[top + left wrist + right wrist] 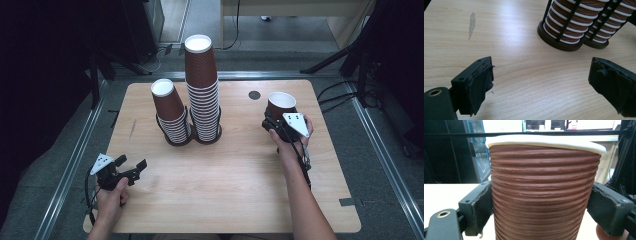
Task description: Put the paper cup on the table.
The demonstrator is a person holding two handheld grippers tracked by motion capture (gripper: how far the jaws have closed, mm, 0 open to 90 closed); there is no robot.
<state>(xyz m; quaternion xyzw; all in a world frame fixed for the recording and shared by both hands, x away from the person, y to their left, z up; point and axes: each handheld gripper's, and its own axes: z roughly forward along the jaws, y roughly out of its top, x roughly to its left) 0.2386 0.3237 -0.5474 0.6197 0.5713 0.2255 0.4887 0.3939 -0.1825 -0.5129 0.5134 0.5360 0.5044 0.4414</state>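
We see a ribbed reddish-brown paper cup (544,192) with a white rim, two stacks of brown cups (192,107) banded by white rims in black wire holders (564,27), a pale wood-grain worktop (230,170) bearing one grey streak, and black claws.

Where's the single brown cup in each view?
High view: single brown cup right of centre, upright, in the right claw.
Left gripper view: it falls outside this frame.
Right gripper view: cup fills the centre, between both jaws.
Shared landmark: the wooden table, also at and.
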